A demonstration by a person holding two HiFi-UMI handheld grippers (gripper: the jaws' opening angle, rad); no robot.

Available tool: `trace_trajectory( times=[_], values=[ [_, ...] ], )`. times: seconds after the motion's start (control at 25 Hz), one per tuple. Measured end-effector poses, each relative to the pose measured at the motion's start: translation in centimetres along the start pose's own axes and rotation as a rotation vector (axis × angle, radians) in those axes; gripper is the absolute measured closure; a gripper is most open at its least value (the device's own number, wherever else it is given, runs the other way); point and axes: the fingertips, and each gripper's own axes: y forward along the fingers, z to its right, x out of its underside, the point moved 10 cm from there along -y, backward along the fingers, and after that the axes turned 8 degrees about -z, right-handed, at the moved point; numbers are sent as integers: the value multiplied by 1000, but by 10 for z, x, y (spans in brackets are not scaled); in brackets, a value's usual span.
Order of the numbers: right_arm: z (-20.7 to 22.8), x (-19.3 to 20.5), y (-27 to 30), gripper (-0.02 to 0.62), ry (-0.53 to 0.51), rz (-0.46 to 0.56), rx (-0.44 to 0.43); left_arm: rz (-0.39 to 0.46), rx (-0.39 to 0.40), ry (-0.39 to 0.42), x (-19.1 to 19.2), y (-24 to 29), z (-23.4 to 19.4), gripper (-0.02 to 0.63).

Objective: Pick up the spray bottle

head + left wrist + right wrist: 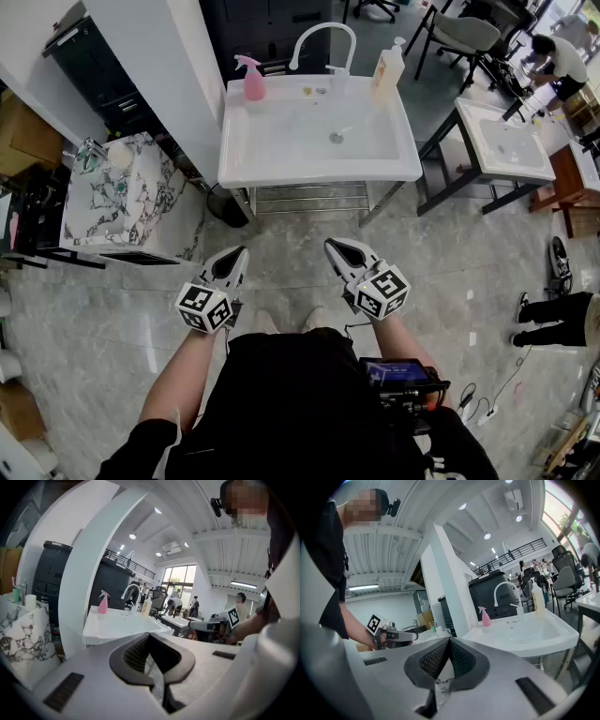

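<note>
- Both shut and empty: my left hand-held gripper [234, 258] and right hand-held gripper [337, 248], far from the sink [281, 173].
- The spray bottle [253, 79] stands on its back-left corner; I'd step closer, open wide, grip its body squarely.

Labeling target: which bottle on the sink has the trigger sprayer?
The pink bottle, back left corner; the pale bottle right of the tap has a pump.
</note>
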Motion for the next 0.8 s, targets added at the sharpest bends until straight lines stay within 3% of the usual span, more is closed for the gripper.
trace_trajectory(
  times=[0.8],
  values=[
    [0,-1,7,571,15,12,0,7,9,4,-1,0,3,600]
  ],
)
